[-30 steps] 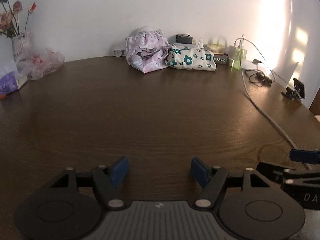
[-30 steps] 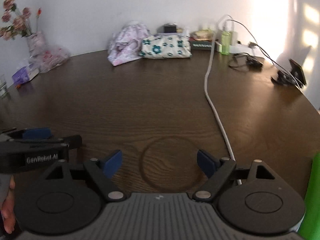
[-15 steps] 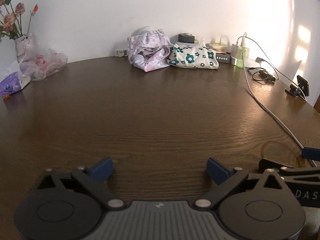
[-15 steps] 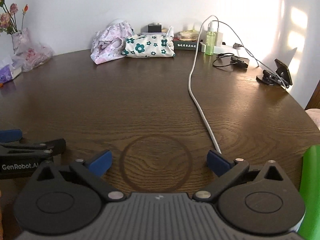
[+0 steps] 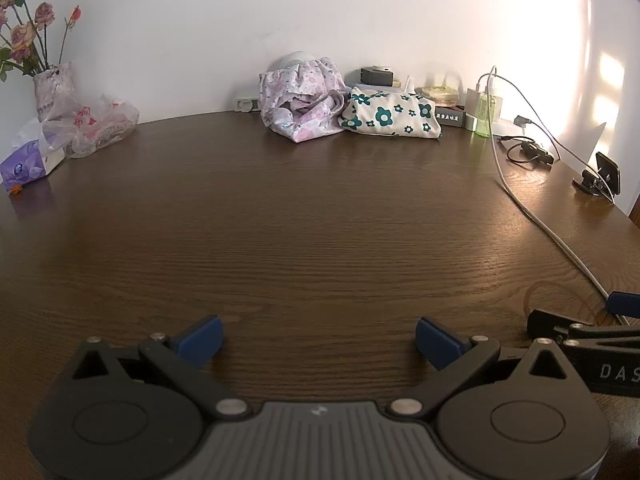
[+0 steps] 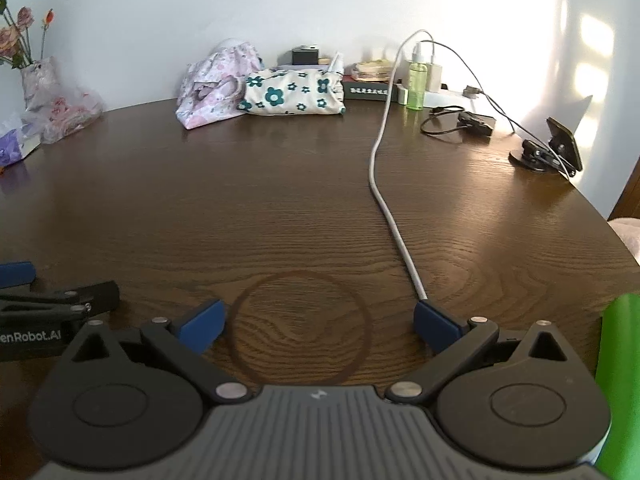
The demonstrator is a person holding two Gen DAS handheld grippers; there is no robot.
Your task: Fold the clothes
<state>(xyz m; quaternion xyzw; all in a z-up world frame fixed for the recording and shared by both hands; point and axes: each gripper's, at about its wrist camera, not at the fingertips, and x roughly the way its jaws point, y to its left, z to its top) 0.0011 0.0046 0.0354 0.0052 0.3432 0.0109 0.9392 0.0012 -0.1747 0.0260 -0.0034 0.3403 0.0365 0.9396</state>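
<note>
Both the left gripper [image 5: 318, 338] and right gripper [image 6: 318, 322] hover over the bench [image 5: 320, 220], jaws wide, holding nothing; 2 garments, pink floral clothes [image 5: 302, 106] and a folded flower-print cloth [image 5: 392, 118], lie far back.

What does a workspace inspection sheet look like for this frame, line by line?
Surface: dark wood table, ring mark at the near edge.
Job's things: crumpled pink floral garment and folded green-flowered cloth, both by the far wall.
Clutter: flower vase, plastic bag, tissue pack, green bottle, phone stand.
Grippers: left gripper and right gripper open, nothing between the jaws.
Cables: white cable crosses the table; black cord coiled.
Surroundings: white wall, sunlit on the right.
</note>
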